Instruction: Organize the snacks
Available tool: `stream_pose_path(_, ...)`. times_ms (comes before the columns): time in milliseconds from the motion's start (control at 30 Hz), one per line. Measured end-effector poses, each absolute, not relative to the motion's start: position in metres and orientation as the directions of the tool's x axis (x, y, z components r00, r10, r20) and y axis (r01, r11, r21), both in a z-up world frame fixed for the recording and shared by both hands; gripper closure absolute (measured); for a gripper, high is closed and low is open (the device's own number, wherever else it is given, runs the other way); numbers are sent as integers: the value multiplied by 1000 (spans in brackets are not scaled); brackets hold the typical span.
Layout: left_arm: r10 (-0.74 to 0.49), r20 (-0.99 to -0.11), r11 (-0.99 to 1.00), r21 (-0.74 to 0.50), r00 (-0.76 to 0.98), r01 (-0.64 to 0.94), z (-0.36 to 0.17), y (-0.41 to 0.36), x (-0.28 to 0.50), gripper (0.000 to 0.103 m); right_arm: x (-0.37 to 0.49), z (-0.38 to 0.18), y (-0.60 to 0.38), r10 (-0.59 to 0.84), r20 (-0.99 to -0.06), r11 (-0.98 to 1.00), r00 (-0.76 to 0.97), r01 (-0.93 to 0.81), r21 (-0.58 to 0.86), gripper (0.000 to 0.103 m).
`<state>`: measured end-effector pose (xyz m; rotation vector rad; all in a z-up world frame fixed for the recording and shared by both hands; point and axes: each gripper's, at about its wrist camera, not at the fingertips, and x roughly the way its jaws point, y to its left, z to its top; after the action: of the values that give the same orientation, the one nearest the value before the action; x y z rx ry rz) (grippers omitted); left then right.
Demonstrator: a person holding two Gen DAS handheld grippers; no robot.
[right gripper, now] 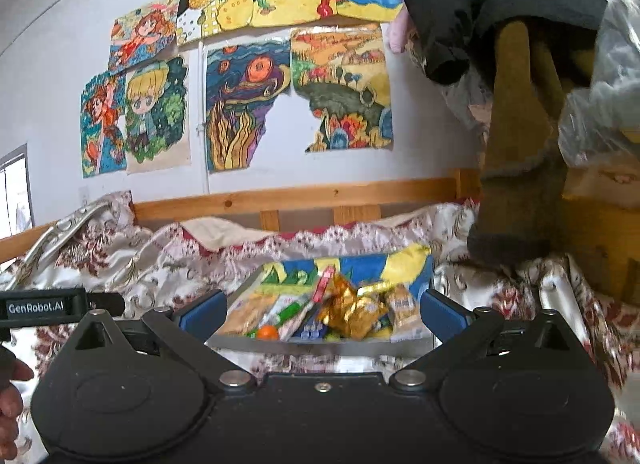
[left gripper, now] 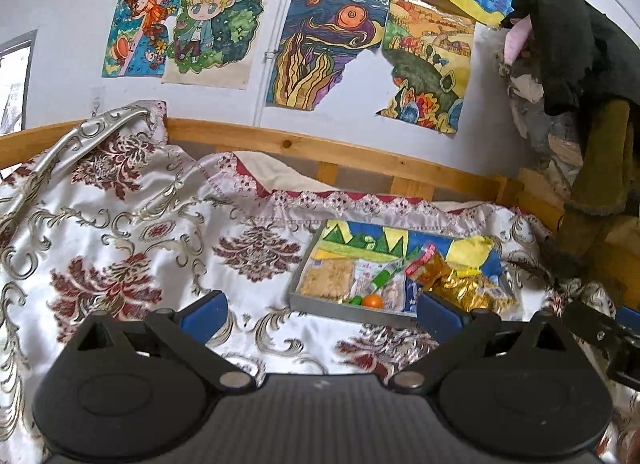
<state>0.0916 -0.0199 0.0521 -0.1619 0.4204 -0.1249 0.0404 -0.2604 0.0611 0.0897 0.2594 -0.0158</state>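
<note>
A bed draped in a floral satin cover (left gripper: 140, 232) fills the room below a wall of children's drawings (left gripper: 320, 47). On the cover sits a shallow tray (left gripper: 352, 310) of snacks: gold packets (right gripper: 356, 310), a cracker pack (left gripper: 328, 278), a small orange (left gripper: 373, 301). Both the left gripper (left gripper: 322, 310) and right gripper (right gripper: 322, 310) hang released and empty, just short of it.

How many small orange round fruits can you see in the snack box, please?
1: the orange fruit lies at the box's near edge, beside a green piece; others may hide under wrappers.
</note>
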Motion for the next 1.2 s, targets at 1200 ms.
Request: stream_pose_path(1200,-97,-466,995,-69,880,73,-4,-9,57,0,20,5,-234,-45,-398,997,916,64,33,1)
